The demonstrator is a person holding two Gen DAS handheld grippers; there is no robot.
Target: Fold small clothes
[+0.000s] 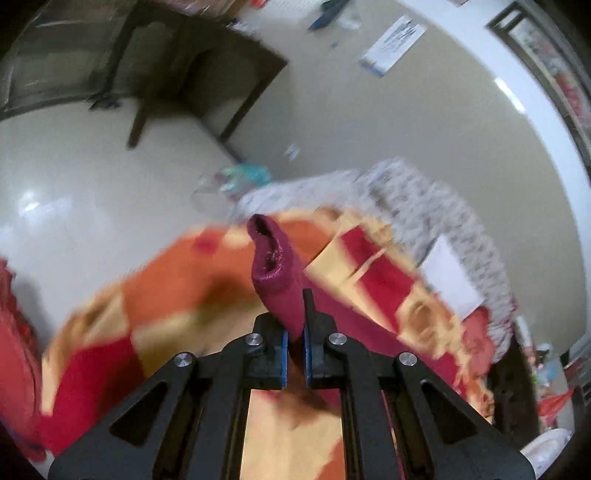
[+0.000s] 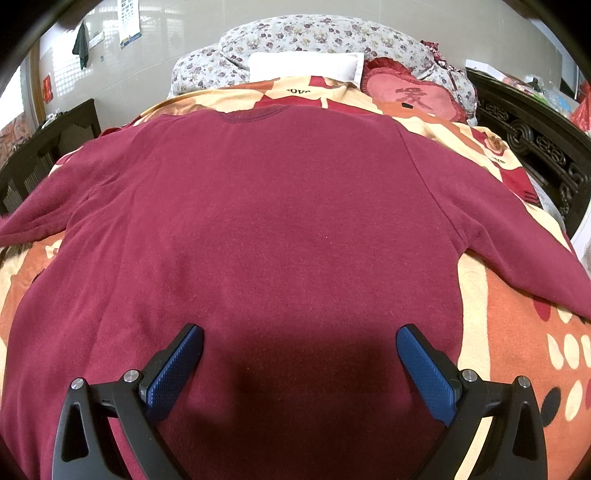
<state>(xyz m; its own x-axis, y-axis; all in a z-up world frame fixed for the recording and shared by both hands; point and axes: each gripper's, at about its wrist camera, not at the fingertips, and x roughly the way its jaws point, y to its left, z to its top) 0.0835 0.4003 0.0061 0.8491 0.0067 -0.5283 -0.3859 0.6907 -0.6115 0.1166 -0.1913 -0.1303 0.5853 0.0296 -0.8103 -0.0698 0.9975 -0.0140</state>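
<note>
Left tongs (image 1: 295, 345): closed tight on a sleeve cuff (image 1: 271, 266) of the maroon shirt, the blue pads pinching the cloth between them; the cuff's open end stands up past the tips.
Right tongs (image 2: 300, 363): spread wide, holding nothing; both blue pads (image 2: 173, 373) hang low over the lower part of the shirt, and whether they touch the cloth cannot be told.
Shirt (image 2: 280, 229): maroon, long-sleeved, laid flat on the bed with its collar toward the pillows and its hem toward the right camera; one sleeve (image 2: 517, 236) runs out to the right, the other trails off to the left edge of that view.
Bedspread (image 2: 517, 350): orange, cream and red pattern, under the shirt and showing on both sides of it; blurred in the left view.
Head of bed: a white pillow (image 2: 306, 66) lies just behind the shirt's collar, against a grey flowered quilt (image 2: 317, 35); a red heart-shaped cushion (image 2: 410, 94) sits beside the pillow on the right.
Bed frame (image 2: 532, 136): dark carved wood along the right side.
Wall: a dark green cloth (image 2: 81, 44) hangs near a calendar (image 2: 129, 20) at upper left of the right view.
Left view sharpness: smeared by blur except the tongs and cuff.
</note>
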